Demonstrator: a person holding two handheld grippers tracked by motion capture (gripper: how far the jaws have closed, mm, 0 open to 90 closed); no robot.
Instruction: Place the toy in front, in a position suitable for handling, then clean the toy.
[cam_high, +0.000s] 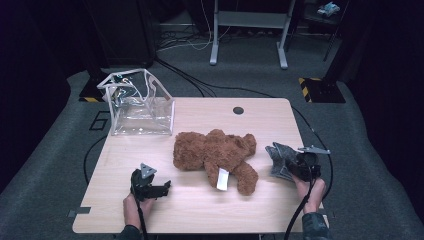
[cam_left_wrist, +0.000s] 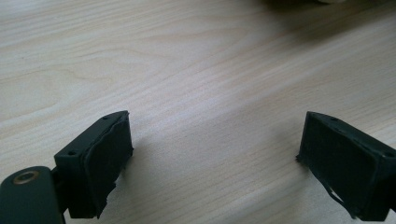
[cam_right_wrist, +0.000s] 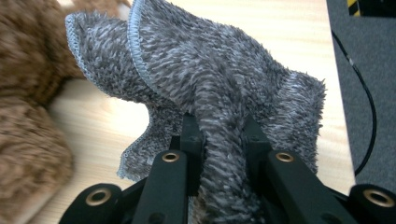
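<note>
Grey cloth (cam_right_wrist: 210, 88) stands bunched upward from right hand-held gripper (cam_right_wrist: 219, 135).

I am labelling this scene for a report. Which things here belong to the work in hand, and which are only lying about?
In use:
- grey cloth, pinched in the right gripper
- left gripper, open over the table

Lying about, untouched:
- brown teddy bear
- clear bag

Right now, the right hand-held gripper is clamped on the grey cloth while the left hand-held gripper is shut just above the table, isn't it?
Not quite: the left hand-held gripper is open, not shut. The left gripper view shows its jaws standing wide apart with only bare table between them. The rest holds: the right hand-held gripper is clamped on the grey cloth.
</note>
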